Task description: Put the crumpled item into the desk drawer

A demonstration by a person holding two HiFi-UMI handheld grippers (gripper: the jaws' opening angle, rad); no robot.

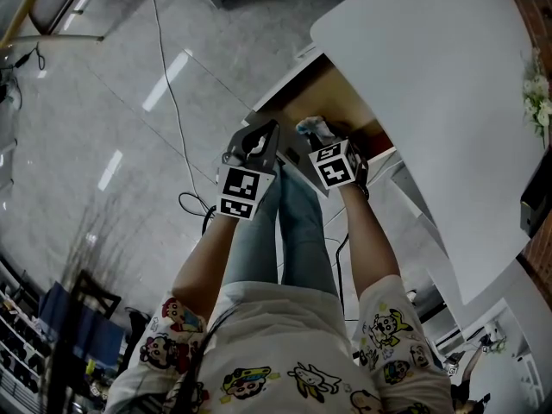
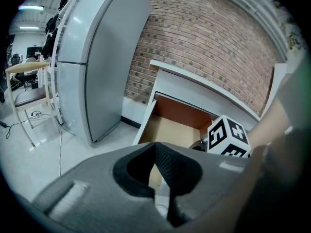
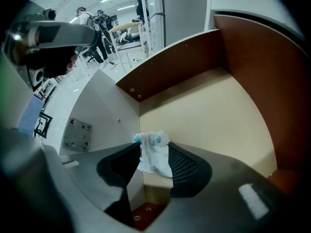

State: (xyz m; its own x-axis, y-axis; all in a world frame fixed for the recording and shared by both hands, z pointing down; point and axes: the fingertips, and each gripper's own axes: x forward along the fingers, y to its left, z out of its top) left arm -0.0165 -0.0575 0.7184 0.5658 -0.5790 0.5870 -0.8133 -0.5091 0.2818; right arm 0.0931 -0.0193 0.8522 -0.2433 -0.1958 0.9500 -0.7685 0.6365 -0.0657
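White worktop (image 1: 431, 84) at upper right of head view, with the drawer (image 3: 209, 115) pulled open under its edge: pale floor, brown walls. Both grippers were over the drawer's near end. Left gripper (image 2: 156, 147): fingers clenched, tips meeting, nothing between. Right gripper (image 3: 155, 147): pointed steeply down, fingers released and spread wide. Crumpled item (image 3: 153, 154), white with blue print, sat loose between those fingers, close to the drawer's corner; could not tell whether it rested on the floor
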